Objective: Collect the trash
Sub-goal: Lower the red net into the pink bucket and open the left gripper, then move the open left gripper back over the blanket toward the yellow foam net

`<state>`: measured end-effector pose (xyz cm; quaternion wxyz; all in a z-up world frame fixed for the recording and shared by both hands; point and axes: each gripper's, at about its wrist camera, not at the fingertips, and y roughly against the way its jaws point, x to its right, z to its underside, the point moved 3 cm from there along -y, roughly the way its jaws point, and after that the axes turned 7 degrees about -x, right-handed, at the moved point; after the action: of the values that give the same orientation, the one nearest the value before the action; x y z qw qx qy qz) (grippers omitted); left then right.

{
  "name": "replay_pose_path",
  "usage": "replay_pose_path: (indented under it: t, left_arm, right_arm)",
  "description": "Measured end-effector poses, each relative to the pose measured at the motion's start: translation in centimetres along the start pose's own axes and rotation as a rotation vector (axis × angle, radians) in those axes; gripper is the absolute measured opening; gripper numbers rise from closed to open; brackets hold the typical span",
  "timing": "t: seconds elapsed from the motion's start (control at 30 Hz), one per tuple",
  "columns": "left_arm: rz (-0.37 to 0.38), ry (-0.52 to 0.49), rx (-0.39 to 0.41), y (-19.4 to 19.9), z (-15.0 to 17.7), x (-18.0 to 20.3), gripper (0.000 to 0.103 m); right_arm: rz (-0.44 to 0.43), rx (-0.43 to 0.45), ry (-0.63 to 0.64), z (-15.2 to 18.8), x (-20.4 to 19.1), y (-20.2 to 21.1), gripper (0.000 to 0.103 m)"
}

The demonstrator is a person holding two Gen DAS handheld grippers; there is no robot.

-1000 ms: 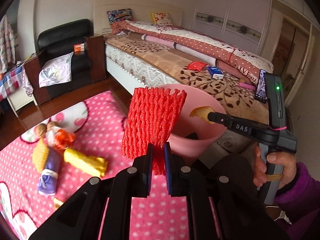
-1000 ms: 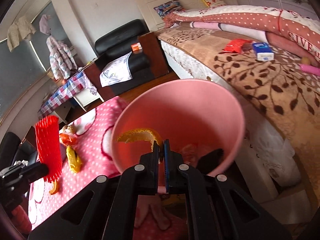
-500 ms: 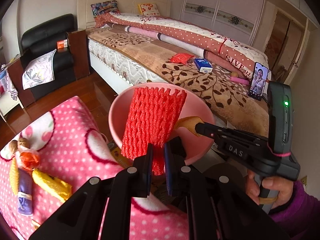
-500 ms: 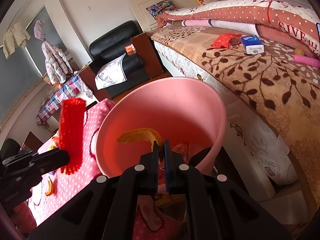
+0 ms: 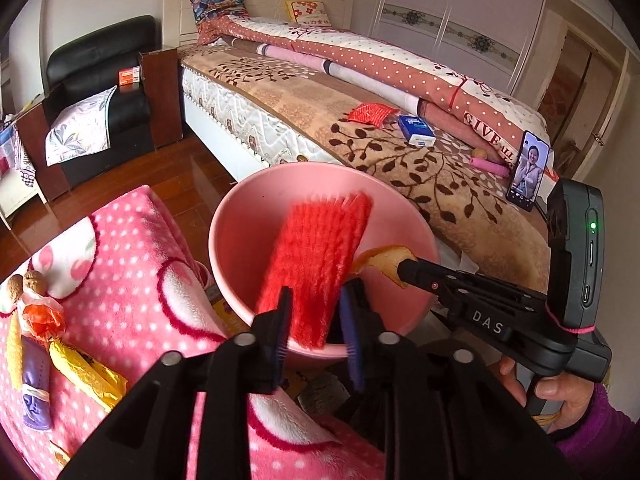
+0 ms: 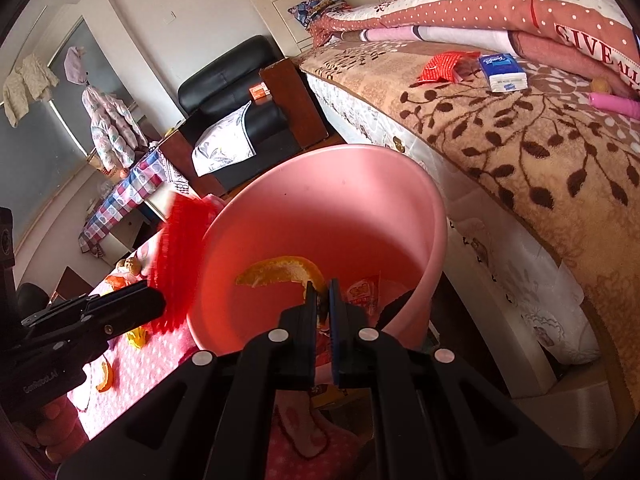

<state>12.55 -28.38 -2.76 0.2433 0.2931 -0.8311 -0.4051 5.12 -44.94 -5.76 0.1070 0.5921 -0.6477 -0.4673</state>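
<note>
In the left wrist view, the left gripper [image 5: 316, 320] has just been opening its jaws; the red foam net [image 5: 316, 260], blurred and apparently loose between them, hangs over the pink bucket [image 5: 240, 240] beside the bed [image 5: 440, 168].

In the right wrist view, the right gripper [image 6: 323, 300] is clenched on an orange peel [image 6: 280, 270] above the bucket's near rim.

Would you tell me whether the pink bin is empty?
Not empty: the pink bin already holds a red wrapper at the bottom.
</note>
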Motion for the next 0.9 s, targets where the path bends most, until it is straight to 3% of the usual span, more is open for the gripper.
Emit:
replay_pose_path:
  t: [0.13, 0.3, 0.9]
  left_arm:
    - [-0.007, 0.001, 0.005, 0.2, 0.2, -0.1, 0.034]
    - [-0.001, 0.006, 0.013, 0.8, 0.6, -0.2, 0.035]
    - [-0.081, 0.057, 0.056, 3.8, 2.8, -1.6, 0.035]
  right_arm:
    - [-0.012, -0.005, -0.007, 0.0, -0.1, 0.1, 0.009]
    - [-0.018, 0.003, -0.001, -0.1, -0.4, 0.3, 0.024]
    - [-0.052, -0.007, 0.051, 1.1, -2.9, 0.9, 0.024]
